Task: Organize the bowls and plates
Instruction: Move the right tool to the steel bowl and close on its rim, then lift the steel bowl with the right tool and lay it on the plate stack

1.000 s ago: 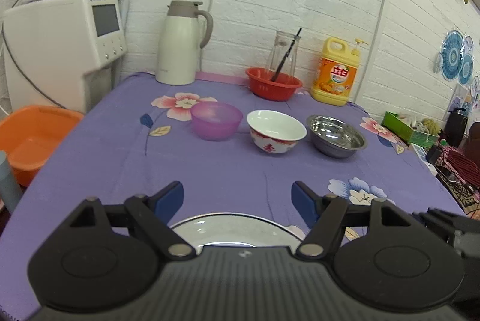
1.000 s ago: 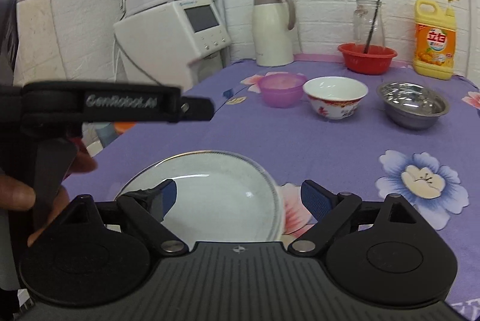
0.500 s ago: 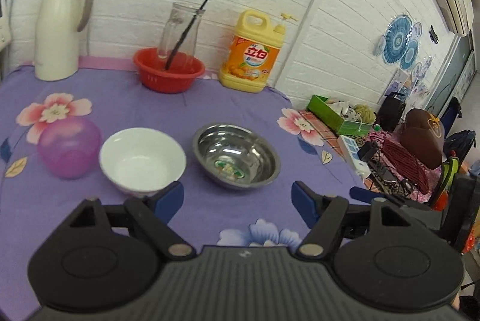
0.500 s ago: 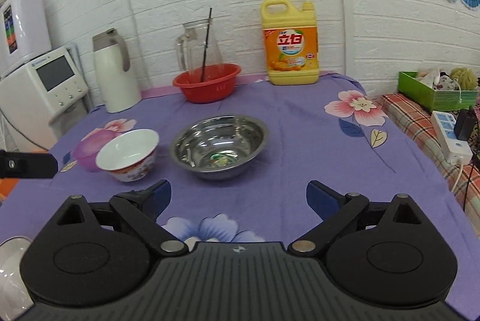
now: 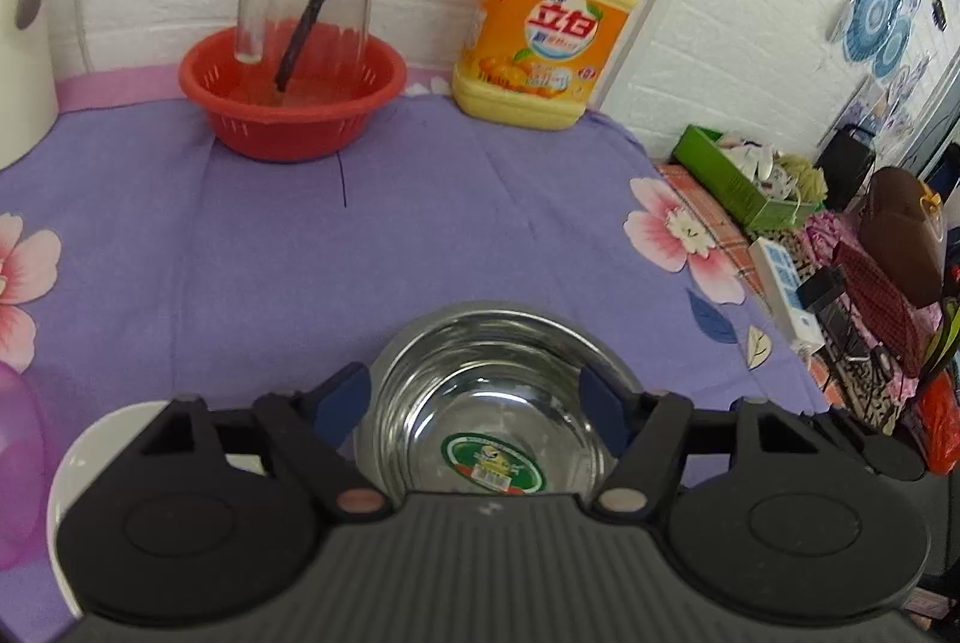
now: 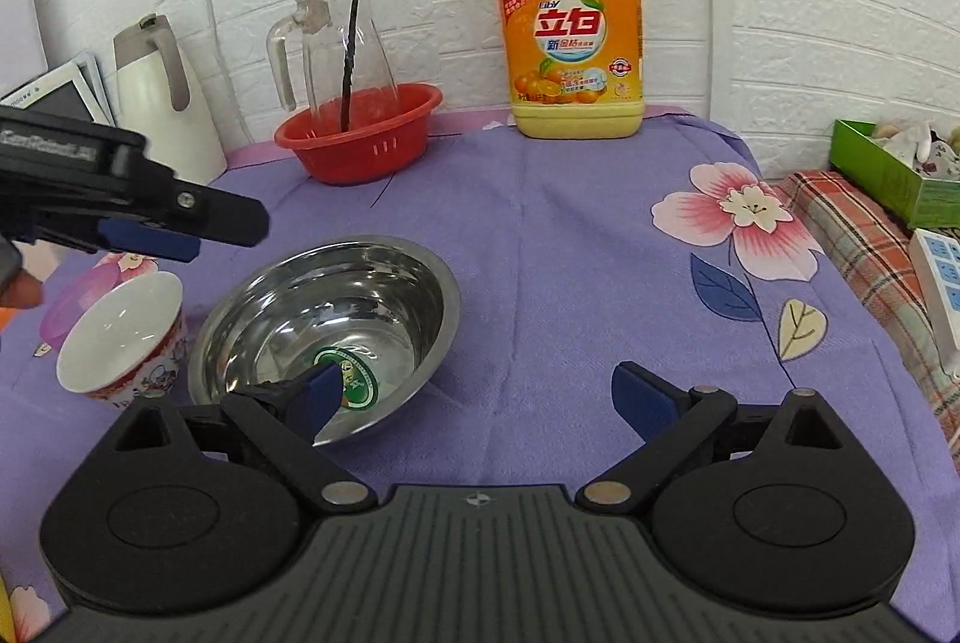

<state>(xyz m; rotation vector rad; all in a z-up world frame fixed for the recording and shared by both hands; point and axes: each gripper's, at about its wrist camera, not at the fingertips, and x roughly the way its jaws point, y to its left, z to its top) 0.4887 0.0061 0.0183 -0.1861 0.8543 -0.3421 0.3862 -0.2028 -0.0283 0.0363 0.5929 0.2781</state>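
Observation:
A steel bowl (image 5: 492,403) with a green sticker inside sits on the purple flowered cloth. My left gripper (image 5: 480,403) is open and hovers right over it, one finger on each side of the bowl. In the right wrist view the steel bowl (image 6: 336,319) lies left of centre, with a white bowl with red pattern (image 6: 123,337) and a purple bowl (image 6: 66,310) to its left. My right gripper (image 6: 480,397) is open and empty, its left finger over the steel bowl's near rim. The left gripper (image 6: 156,238) shows above the white bowl.
A red basket (image 6: 360,138) with a glass jug (image 6: 336,42) stands at the back, beside a yellow detergent bottle (image 6: 570,30) and a white thermos (image 6: 162,102). A green box (image 6: 894,169) and a power strip (image 6: 942,283) lie off the table's right edge.
Both grippers have swung right and forward from the plate toward the steel bowl. The left gripper now hangs directly over it. Both stay open.

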